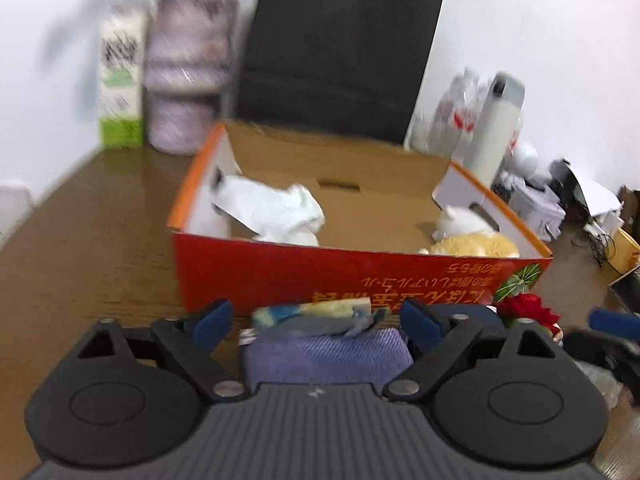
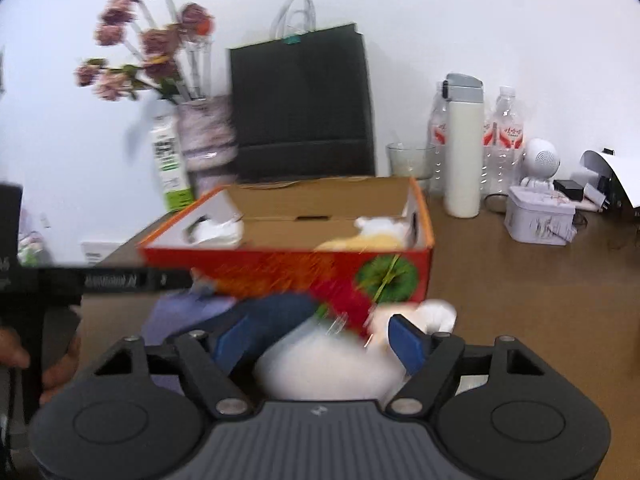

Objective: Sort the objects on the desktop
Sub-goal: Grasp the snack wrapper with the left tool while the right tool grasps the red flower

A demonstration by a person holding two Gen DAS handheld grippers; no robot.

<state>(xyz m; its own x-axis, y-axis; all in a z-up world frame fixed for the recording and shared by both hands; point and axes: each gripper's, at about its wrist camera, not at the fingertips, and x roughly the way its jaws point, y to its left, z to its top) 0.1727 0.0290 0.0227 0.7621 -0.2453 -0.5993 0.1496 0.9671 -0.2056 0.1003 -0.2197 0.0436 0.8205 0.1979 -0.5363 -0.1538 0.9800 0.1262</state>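
Observation:
A red cardboard box (image 1: 280, 276) stands open on the brown table; it also shows in the right wrist view (image 2: 288, 264). Inside lie a white crumpled cloth (image 1: 276, 210) at the left and a white and yellow plush toy (image 1: 472, 236) at the right. My left gripper (image 1: 316, 324) is closed around a purple fabric pouch (image 1: 324, 354) with a blue and yellow packet (image 1: 316, 314) on top, just in front of the box. My right gripper (image 2: 320, 340) is closed around a white object with a red flower (image 2: 324, 364), also in front of the box.
Behind the box stand a black paper bag (image 2: 300, 100), a vase of dried flowers (image 2: 204, 136), a green and white carton (image 2: 170, 164), a white thermos (image 2: 462, 148), water bottles (image 2: 504, 136), a glass (image 2: 410, 160), and a white tin (image 2: 538, 218).

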